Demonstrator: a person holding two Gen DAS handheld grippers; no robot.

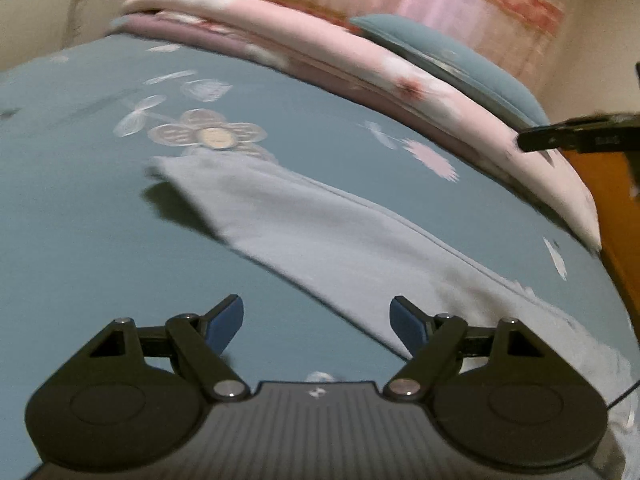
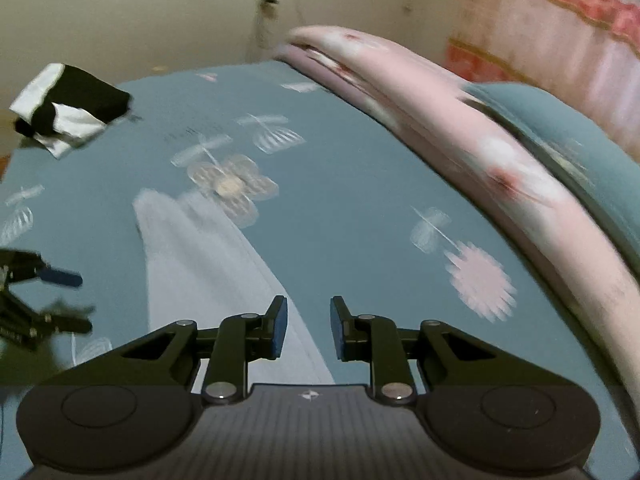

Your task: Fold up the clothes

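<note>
My left gripper [image 1: 316, 330] hangs above the bed with its blue-padded jaws spread wide and nothing between them. My right gripper [image 2: 308, 330] shows a narrower gap between its pads, likewise empty; neither tool touches cloth. The task's garment, a pale grey-blue garment [image 1: 320, 240], lies flat on the teal flowered bedsheet [image 1: 80, 220]. From the left tool it stretches ahead and to the right, its near end passing under the right-hand finger. From the right tool it runs ahead and to the left, its near end passing below the left finger. A folded black-and-white garment [image 2: 68, 110] rests far ahead and left of the right tool, well apart from the grey one. A folded pink quilt [image 2: 460, 128] and a teal pillow [image 2: 560, 128] bound the sheet ahead and to the right of both tools. Motion blur hides finer detail.
</note>
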